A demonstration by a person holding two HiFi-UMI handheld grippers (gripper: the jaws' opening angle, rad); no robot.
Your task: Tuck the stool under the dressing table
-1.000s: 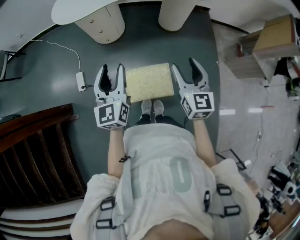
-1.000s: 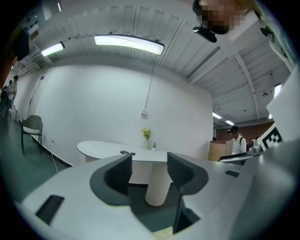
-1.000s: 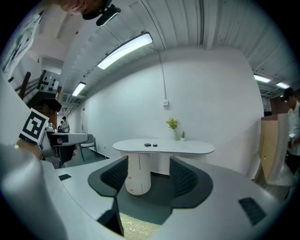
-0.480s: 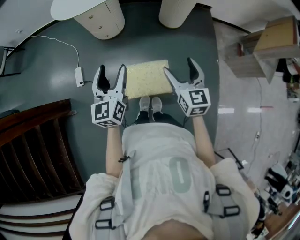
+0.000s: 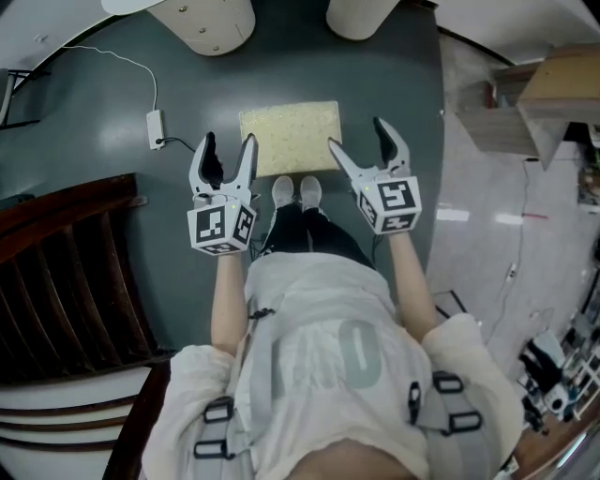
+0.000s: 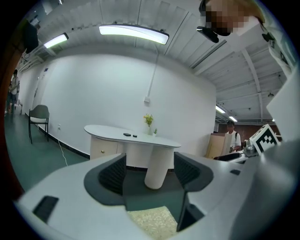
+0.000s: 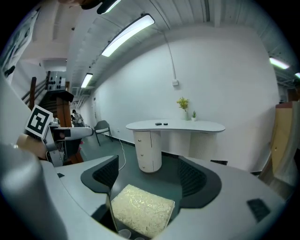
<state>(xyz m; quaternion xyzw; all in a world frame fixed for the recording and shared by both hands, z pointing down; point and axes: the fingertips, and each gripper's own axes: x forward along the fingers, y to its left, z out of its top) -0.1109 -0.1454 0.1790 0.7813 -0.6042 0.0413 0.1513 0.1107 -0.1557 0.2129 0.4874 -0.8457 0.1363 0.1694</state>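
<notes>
The stool, a low cream cushioned rectangle, stands on the dark green floor just ahead of the person's shoes. The white dressing table shows its drawer pedestal and round leg at the top edge, apart from the stool. My left gripper hangs open left of the stool; my right gripper hangs open on its right. Both sets of jaws have just been opening, with nothing between them. In the left gripper view the stool lies low, the table beyond. The right gripper view shows the stool before the table.
A white power adapter with its cable lies on the floor at the left. Dark wooden stairs fill the lower left. Wooden boxes stand at the right on pale tiles. A chair stands by the far wall.
Both grippers have sunk and their jaws stand wider than a second ago. In the head view the stool and table have slid toward the top edge.
</notes>
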